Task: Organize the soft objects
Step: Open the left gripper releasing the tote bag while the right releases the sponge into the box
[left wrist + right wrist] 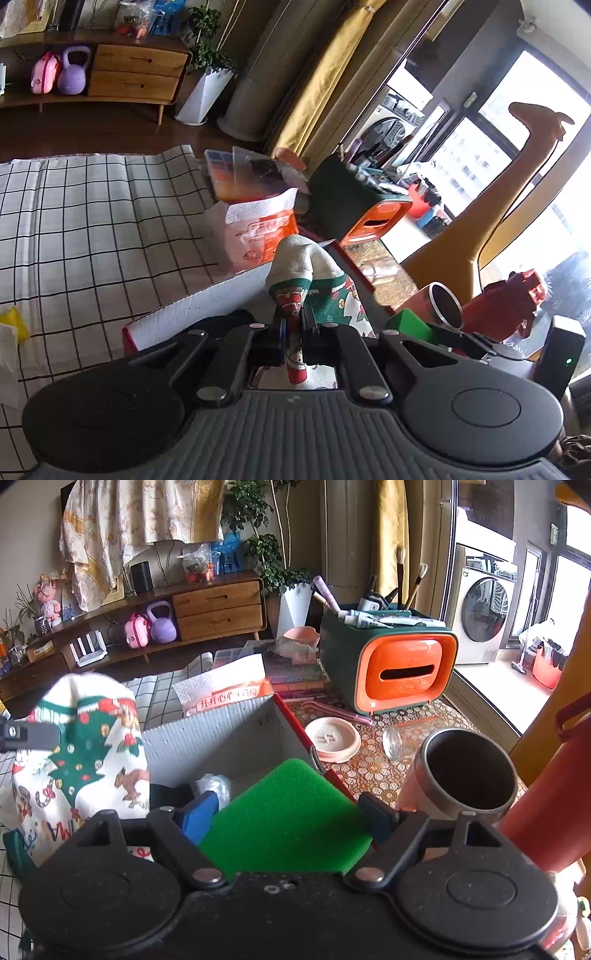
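My left gripper (293, 325) is shut on a Christmas-print sock (306, 277), white with green and red figures, and holds it up over the near edge of a white corrugated box with a red rim (207, 306). The sock also shows at the left of the right wrist view (92, 753), with a left finger (29, 734) against it. My right gripper (291, 812) is shut on a green sponge (288, 812), its blue pads pressed on both sides, above the box (229, 738). A clear crumpled item lies inside the box.
A steel cup (465, 775) and a red object (546, 805) stand right of the box. Behind it are a tissue pack (225, 690), a green-and-orange organizer (388, 664) and a pink dish (332, 738). A checked cloth (92, 221) covers the table's left part.
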Tool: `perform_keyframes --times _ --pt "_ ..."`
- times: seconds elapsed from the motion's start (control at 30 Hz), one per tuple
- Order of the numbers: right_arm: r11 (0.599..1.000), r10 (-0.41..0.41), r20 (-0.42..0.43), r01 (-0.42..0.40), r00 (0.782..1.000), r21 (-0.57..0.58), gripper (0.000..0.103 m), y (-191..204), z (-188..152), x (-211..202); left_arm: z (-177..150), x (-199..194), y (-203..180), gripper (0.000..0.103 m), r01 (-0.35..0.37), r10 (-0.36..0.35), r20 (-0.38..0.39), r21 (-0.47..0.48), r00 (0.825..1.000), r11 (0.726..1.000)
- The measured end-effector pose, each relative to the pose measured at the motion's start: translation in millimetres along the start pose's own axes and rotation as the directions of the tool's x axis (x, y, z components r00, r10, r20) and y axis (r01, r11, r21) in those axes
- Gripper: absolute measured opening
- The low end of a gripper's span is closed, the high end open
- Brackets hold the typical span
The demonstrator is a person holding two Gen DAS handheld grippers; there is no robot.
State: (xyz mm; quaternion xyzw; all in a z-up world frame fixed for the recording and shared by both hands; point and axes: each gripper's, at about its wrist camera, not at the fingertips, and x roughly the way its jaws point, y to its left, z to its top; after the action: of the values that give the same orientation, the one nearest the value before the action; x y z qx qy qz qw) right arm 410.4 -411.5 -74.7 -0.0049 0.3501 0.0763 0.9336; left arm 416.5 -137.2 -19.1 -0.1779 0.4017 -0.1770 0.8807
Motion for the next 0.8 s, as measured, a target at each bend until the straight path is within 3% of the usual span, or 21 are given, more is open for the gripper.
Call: perform_keyframes --times 0.17,0.4,0.8 --pt "1.0 -0.01 0.004 0.01 1.0 0.001 0.081 3 -5 18 -12 25 7 0.007 -0.075 0.077 -0.04 0.061 0.996 0.995" --pt "1.0 -0.02 -0.01 0.02 1.0 -0.017 0.085 8 -10 29 -28 52 5 0.007 -0.105 0.119 -0.101 0.139 0.988 0.985" --pt "1.0 -0.019 -0.027 0.019 0.999 -0.015 0.088 7 -6 20 -32 55 -1 0.011 -0.151 0.17 -0.09 0.183 0.981 0.971"
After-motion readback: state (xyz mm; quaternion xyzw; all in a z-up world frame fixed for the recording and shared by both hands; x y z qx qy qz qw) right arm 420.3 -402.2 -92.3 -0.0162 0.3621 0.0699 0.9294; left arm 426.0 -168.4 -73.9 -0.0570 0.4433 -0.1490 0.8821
